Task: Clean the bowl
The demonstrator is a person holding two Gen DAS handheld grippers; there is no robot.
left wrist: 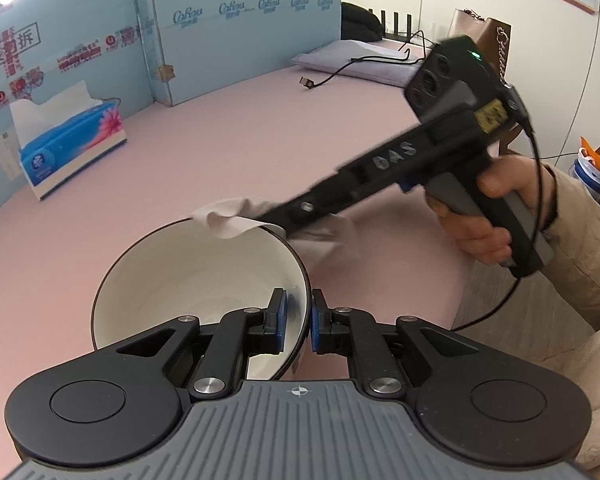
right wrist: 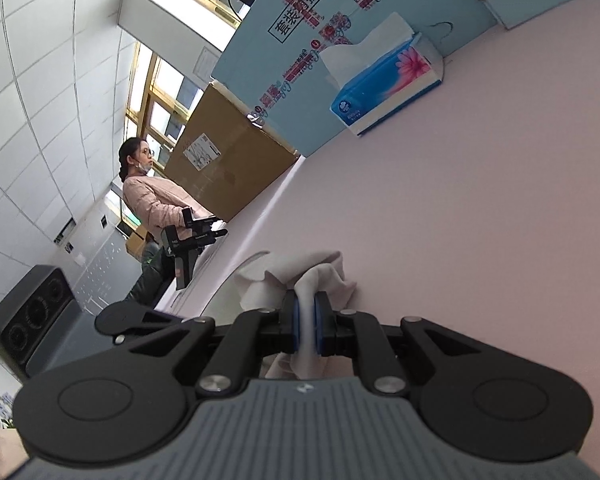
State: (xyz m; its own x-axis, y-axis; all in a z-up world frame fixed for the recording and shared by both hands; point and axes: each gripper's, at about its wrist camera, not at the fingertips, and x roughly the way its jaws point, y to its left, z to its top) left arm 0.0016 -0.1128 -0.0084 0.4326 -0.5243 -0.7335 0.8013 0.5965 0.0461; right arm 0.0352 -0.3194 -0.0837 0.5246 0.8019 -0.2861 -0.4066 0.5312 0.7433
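Gripping the near right rim of the white bowl, the left gripper has one blue pad inside the wall and the other outside, clenched on it. The bowl sits low and centre in the left wrist view, tilted on the pink surface. From the right of that frame the right gripper reaches in, held by a hand in a beige sleeve, its tip at the bowl's far rim. It is clenched on a crumpled tissue, which in the right wrist view bunches between the blue pads and spills out beyond them; in the left view the tissue drapes over the bowl's far rim. A blue tissue box stands at the left, well apart from the bowl, before a light blue panel.
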